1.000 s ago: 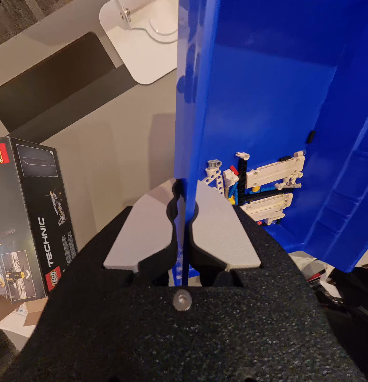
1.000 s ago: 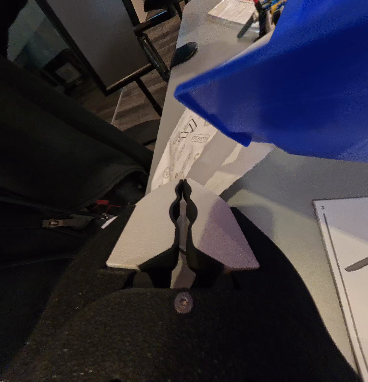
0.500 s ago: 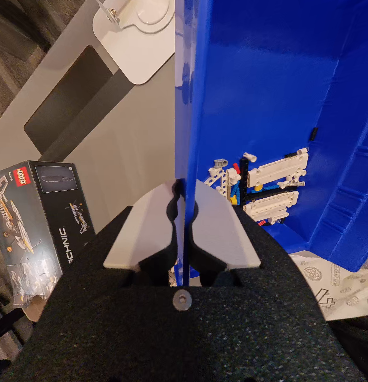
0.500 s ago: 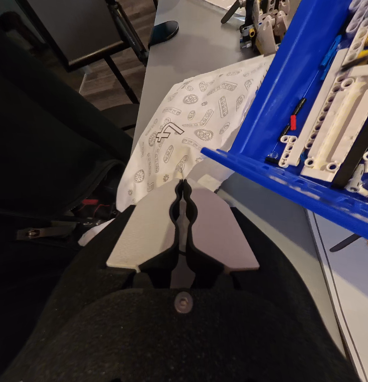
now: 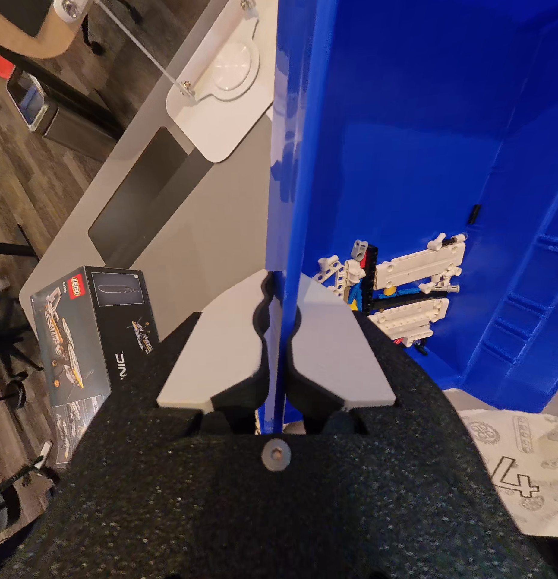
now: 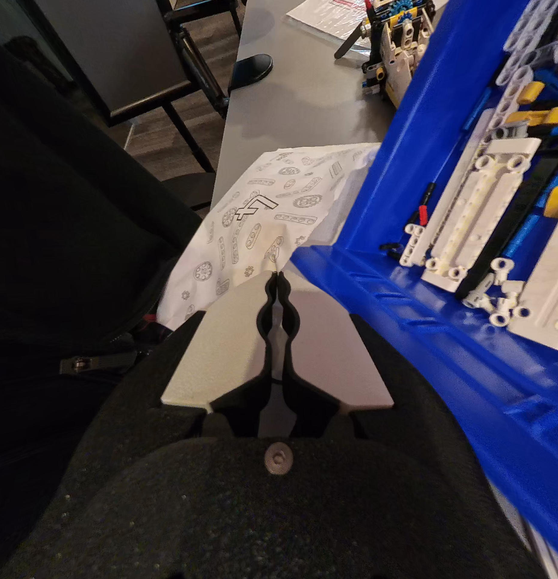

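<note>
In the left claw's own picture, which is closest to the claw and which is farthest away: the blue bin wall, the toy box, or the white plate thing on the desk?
1. Blue bin wall: pinched right in the left claw.
2. Toy box: off to the claw's left, by the desk edge.
3. White plate: farthest, up ahead on the desk.

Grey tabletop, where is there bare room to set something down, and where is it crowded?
Bare grey tabletop lies between the blue bin's wall, the white stand base and the printed box. More lies beyond the patterned paper bag, near the black disc. It is crowded around the brick model and inside the bin.
</note>
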Action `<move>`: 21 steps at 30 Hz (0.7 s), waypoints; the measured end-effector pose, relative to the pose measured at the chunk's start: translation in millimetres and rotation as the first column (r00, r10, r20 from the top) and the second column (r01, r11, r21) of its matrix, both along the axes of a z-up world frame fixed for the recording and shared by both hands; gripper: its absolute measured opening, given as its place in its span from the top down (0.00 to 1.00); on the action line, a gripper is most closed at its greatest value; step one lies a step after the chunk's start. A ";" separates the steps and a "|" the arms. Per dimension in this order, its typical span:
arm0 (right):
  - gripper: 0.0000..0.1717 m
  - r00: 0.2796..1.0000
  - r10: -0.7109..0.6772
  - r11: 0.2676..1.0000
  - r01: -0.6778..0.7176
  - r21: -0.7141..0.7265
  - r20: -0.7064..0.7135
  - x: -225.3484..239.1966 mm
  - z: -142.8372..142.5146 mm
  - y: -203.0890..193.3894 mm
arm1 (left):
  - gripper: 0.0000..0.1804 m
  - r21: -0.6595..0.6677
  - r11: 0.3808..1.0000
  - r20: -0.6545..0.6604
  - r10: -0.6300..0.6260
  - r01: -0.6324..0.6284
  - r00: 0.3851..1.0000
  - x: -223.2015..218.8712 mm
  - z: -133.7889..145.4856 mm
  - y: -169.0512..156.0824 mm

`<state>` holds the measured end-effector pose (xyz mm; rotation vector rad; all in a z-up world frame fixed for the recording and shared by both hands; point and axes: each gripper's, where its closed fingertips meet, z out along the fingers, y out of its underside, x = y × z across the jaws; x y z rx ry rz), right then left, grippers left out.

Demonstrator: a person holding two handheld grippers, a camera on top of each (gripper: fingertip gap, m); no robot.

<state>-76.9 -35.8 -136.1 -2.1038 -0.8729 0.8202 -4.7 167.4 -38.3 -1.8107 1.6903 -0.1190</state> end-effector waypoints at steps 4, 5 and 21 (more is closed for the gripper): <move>1.00 1.000 -0.014 1.000 0.014 -0.014 -0.022 -1.5 -2.1 -0.1 | 0.96 0.042 0.998 -0.001 -0.036 0.036 0.999 -2.4 4.8 -12.1; 1.00 1.000 -0.019 1.000 0.019 -0.008 -0.019 -1.1 -2.5 -0.4 | 0.96 0.060 0.997 0.001 -0.044 0.044 0.999 -3.1 6.9 -14.6; 1.00 0.998 -0.065 0.986 0.066 0.153 -0.013 0.5 10.8 3.0 | 0.97 0.297 0.951 0.073 -0.115 0.089 0.991 -24.8 51.2 -46.4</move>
